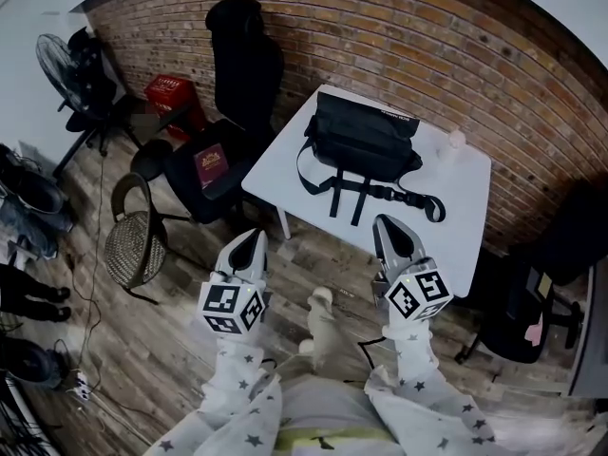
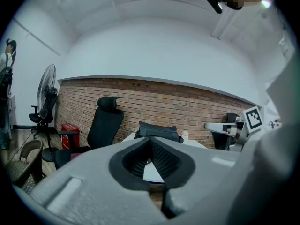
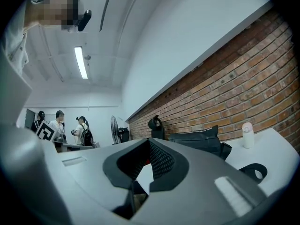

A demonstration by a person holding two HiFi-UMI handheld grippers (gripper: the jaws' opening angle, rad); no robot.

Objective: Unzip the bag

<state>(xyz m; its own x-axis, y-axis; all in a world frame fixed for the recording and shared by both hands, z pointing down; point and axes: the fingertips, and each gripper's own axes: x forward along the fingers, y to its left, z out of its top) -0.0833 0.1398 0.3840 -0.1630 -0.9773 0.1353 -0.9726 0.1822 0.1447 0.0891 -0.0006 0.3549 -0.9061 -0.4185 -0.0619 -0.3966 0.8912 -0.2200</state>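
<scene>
Finds the black bag (image 1: 366,141) lying flat on the white desk (image 1: 465,226), toward the side by the brick wall (image 1: 399,27), with its straps (image 1: 380,196) trailing across the desk top toward the near side. Shows the same bag in both gripper views, past the jaws and well apart from them.

Holds the left tongs (image 1: 253,238) closed tight with nothing between the pads, out over the floor (image 1: 171,350) and short of the desk's near edge. Holds the right tongs (image 1: 384,222) closed and empty too, tips seen against the near part of the desk in the head view, well short of the bag.

Expect soft, limp fabric: probably light, and apt to slump, bunch and slide on the smooth desk top once a zip is tugged. Calls for two holds, then:
- Pinch a fold of fabric or a strap root beside one end of the zip as an anchor.
- Nip the small zip pull with the other tongs and draw it away from the anchor.

Cannot make out the zip or its pull from here. Needs both tongs opened before either hold.

Mind the small white bottle (image 1: 457,140) standing near the bag's right end: looks easy to topple if the bag drags.
</scene>
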